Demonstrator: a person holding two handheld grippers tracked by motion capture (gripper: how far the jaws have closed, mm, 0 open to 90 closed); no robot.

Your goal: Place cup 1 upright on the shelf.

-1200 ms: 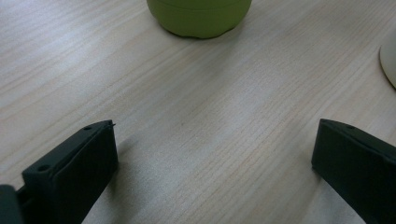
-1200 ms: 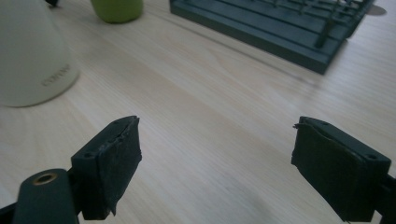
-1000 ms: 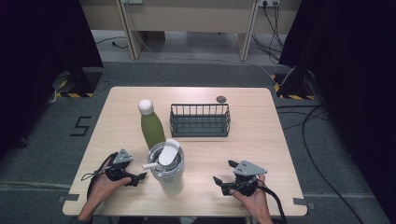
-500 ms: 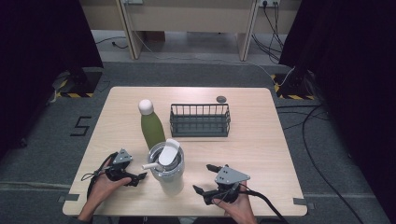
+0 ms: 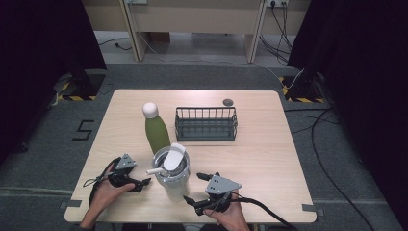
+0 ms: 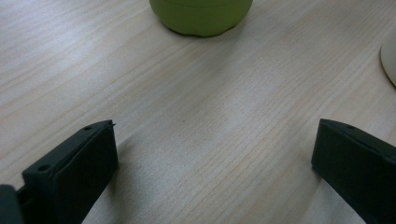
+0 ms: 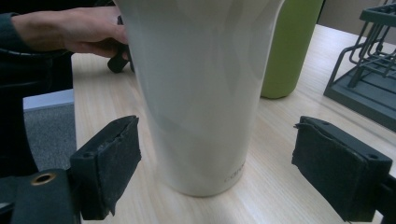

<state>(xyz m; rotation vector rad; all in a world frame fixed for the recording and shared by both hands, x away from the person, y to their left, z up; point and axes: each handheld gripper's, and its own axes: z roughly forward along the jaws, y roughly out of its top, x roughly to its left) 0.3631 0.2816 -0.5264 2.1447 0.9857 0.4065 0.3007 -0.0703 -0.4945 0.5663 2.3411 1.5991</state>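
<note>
Both tools gape wide, the right tool (image 7: 215, 172) facing a white tumbler (image 7: 201, 93) whose top is cut off.

High view: fixed above near table (image 5: 269, 159) edge, facing forward and down. Left gripper view: low, close to wood, facing green bottle (image 6: 201, 16) base. Right gripper view: low, very near white tumbler (image 7: 201, 93). Both gripper views share bottle and tabletop.
</note>
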